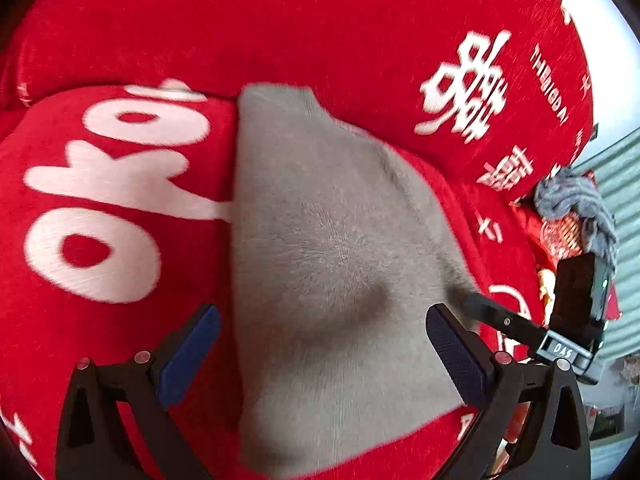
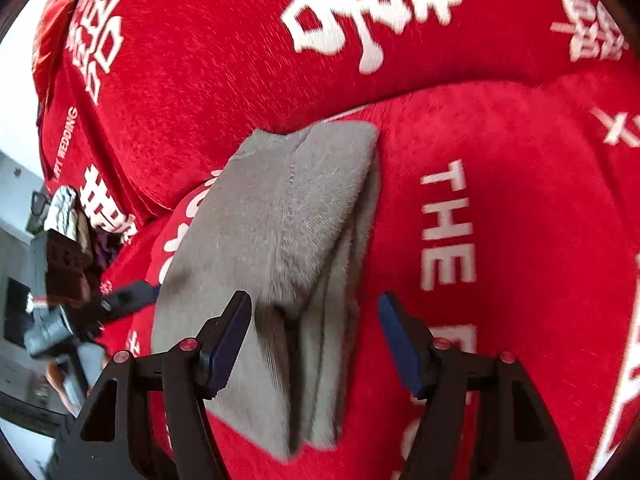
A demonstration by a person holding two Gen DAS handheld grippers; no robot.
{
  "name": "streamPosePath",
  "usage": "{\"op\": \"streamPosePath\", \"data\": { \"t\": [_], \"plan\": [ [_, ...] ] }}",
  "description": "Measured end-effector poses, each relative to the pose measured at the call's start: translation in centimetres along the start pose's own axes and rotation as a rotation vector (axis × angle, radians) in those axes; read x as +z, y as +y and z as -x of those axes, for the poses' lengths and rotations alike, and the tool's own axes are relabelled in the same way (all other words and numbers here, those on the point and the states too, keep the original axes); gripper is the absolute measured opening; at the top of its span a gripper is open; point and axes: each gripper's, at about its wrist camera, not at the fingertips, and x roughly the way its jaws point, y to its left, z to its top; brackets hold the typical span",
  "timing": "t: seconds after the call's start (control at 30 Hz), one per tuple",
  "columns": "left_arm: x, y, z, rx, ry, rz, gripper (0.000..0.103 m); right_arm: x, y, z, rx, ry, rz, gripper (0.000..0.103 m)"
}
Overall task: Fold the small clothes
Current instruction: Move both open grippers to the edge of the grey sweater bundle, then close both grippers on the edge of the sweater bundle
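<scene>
A small grey fuzzy garment lies folded on a red sofa cover with white lettering. My left gripper is open just above the garment's near part, its blue pads on either side of it, holding nothing. In the right wrist view the same garment shows stacked folded layers along its right edge. My right gripper is open over the garment's near end and empty. The right gripper's finger also shows in the left wrist view, touching the garment's right edge.
The red sofa backrest rises behind the garment. A crumpled grey-blue cloth lies on the sofa at the far right. The left gripper's body shows at the left of the right wrist view. Floor and furniture lie beyond the sofa edge.
</scene>
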Motion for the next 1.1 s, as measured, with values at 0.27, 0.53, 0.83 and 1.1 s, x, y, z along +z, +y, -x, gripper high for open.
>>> {"op": "streamPosePath", "data": {
  "t": [0.27, 0.53, 0.83, 1.1],
  "plan": [
    [-0.2, -1.3, -3.7, 0.098, 0.012, -0.097, 0.100, 1.2, -0.5, -3.7, 0.049, 0.005, -0.030, 0.069],
    [-0.5, -2.3, -3.1, 0.117, -0.043, -0.166, 0.076, 0.9, 2.3, -4.4, -0.012, -0.004, 0.106, 0.048],
    [-1.2, -4.4, -1.8, 0.209, -0.105, -0.275, 0.056, 0.1, 6.0, -3.4, -0.135, -0.076, 0.263, 0.037],
    [-2.2, -5.1, -0.8, 0.246, -0.121, -0.304, 0.054, -0.5, 8.0, -2.0, -0.160, -0.106, 0.315, 0.036]
  ]
}}
